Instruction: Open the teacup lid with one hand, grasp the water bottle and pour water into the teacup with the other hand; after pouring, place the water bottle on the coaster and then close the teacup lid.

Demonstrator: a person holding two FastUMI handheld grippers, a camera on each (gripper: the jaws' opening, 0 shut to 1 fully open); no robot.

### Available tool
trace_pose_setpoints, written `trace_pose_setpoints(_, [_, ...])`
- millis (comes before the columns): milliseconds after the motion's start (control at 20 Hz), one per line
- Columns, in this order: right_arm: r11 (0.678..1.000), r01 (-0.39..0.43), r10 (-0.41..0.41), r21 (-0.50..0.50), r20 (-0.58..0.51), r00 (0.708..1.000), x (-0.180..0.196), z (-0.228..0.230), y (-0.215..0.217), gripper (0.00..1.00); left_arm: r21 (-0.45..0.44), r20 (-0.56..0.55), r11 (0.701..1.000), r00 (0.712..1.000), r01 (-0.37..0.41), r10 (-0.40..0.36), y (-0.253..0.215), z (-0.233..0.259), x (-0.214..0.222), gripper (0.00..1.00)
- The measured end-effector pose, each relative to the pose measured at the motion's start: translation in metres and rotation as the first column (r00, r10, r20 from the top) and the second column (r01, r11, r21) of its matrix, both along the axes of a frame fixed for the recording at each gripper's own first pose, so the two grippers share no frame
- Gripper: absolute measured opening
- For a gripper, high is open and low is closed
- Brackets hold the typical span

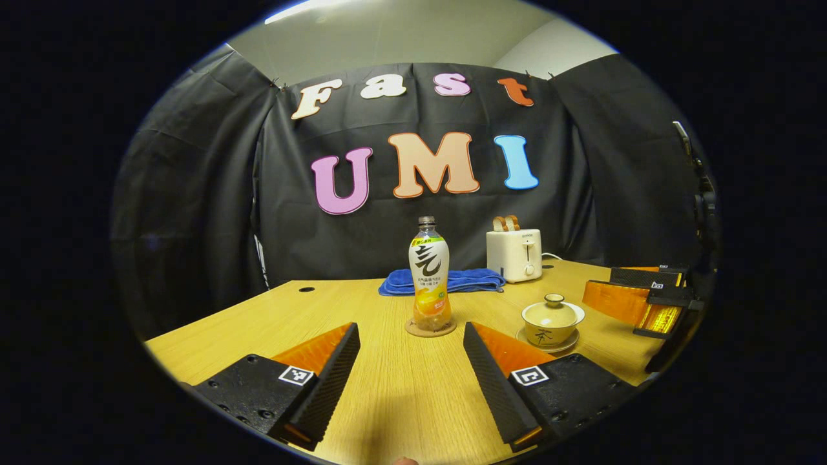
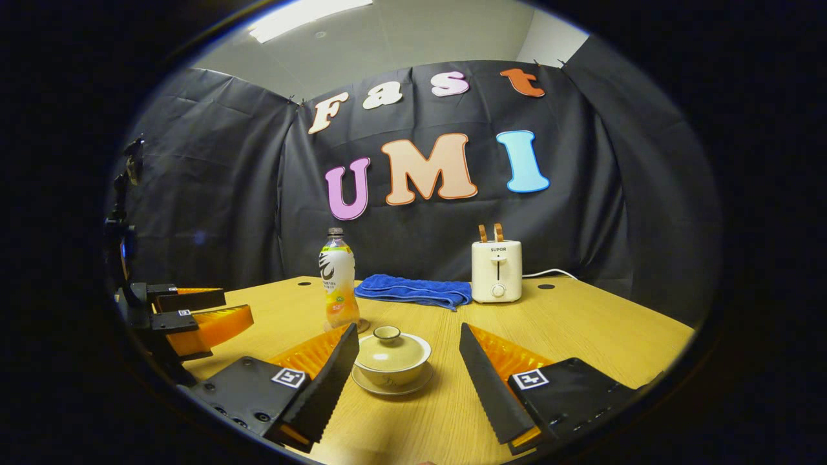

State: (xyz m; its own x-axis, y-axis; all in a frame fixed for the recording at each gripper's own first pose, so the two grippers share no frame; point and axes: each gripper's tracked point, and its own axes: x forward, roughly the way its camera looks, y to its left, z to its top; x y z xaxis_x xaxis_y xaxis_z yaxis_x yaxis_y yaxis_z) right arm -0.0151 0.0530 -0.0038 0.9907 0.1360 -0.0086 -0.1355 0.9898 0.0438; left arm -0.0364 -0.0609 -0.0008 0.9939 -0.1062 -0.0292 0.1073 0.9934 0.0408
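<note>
I hold two grippers, one in each hand, over a wooden table point(image 1: 258, 316). In the left gripper view, my left gripper point(image 1: 409, 365) has its two fingers spread wide with nothing between them but bare tabletop. Just beyond them, centred in the gap, one water bottle point(image 1: 429, 274) stands upright on one round coaster point(image 1: 430, 329), its cap on. To the right of the bottle and slightly nearer, one teacup point(image 1: 551, 321) sits on its saucer point(image 1: 568, 343) with its lid point(image 1: 553, 310) in place. At the right edge of that view my right gripper point(image 1: 652, 300) appears side-on. In the right gripper view, my right gripper point(image 2: 408, 365) is likewise wide open and holds nothing; the teacup point(image 2: 392, 361) sits between its fingertips, touching neither, lid point(image 2: 389, 347) on, saucer point(image 2: 391, 386) beneath. The bottle point(image 2: 338, 281) stands behind and left of the cup, and here the coaster is a mere sliver at its base. My left gripper point(image 2: 194, 313) shows at the left edge. Farthest back, against the black cloth wall, lie one folded blue towel point(image 1: 446, 281) and one white toaster point(image 1: 514, 254) with two slices of toast point(image 1: 506, 223) standing up out of it. The right gripper view also shows the toaster's cable point(image 2: 549, 273) trailing off to the right.
</note>
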Motion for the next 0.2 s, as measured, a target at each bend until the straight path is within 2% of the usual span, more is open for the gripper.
trace_pose_setpoints(150, [1.0, 0.017, -0.017, 0.014, 0.0, 1.0, -0.0034, 0.0007, -0.0031, 0.99, 0.001, -0.001, 1.0, 1.0, -0.001, 0.001, -0.0004, -0.001, -0.0001, 0.94])
trace_pose_setpoints(200, [0.999, 0.031, -0.031, 0.012, 0.002, 1.0, -0.0014, -0.001, -0.0059, 0.96, 0.001, -0.002, 1.0, 1.0, 0.004, -0.004, -0.0022, -0.0007, 0.0005, 0.94])
